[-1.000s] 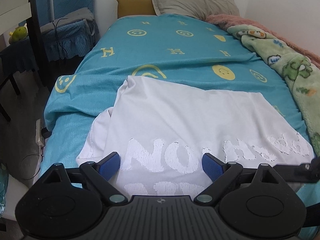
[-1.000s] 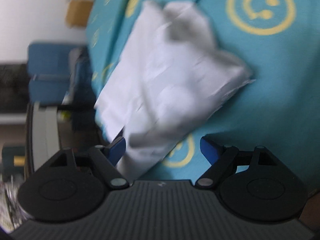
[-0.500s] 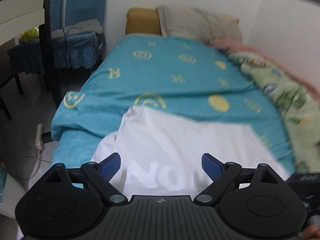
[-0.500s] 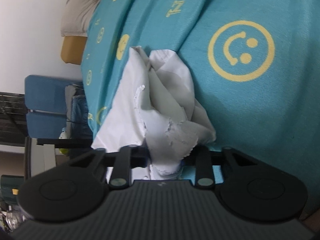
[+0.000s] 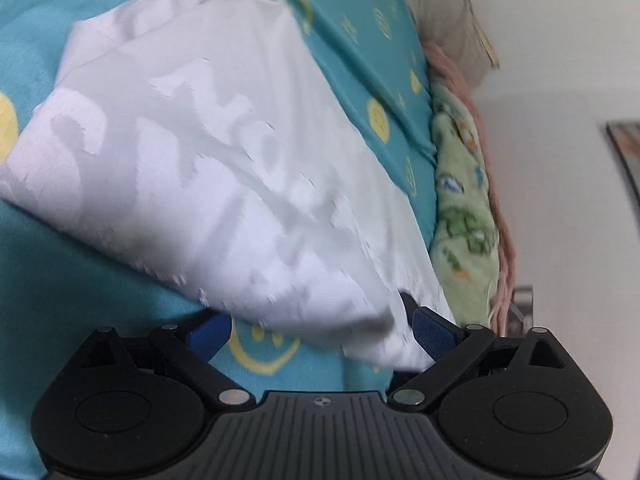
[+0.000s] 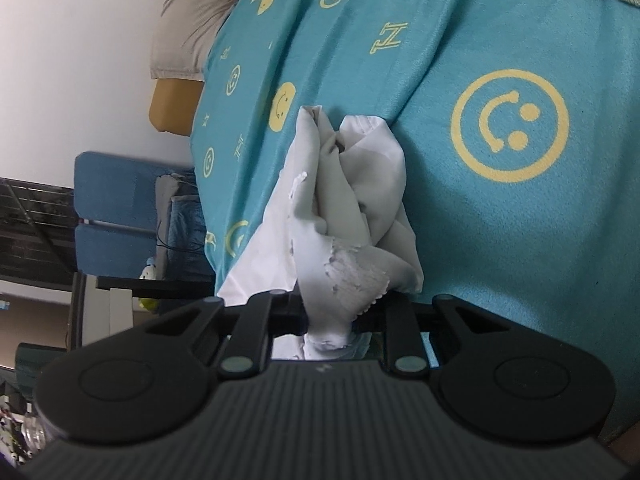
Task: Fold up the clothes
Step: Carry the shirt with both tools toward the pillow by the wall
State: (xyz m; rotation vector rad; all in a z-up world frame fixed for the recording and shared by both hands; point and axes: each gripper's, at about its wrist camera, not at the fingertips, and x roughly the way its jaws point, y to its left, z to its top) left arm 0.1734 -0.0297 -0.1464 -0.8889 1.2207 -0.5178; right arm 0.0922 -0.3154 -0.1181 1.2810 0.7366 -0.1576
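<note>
Two grippers at white shirt (image 5: 224, 168) edges: left gripper (image 5: 320, 330) opening unclamped, right gripper (image 6: 340, 308) closing on bunched hem.

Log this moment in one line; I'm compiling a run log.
right gripper: closing on bunched white shirt | left gripper: opening, shirt edge between pads, ungripped | surface: teal bedspread

Black ribbed left gripper (image 5: 322, 332) body, silver pivot screws, blue-padded fingers (image 5: 434, 330).
</note>
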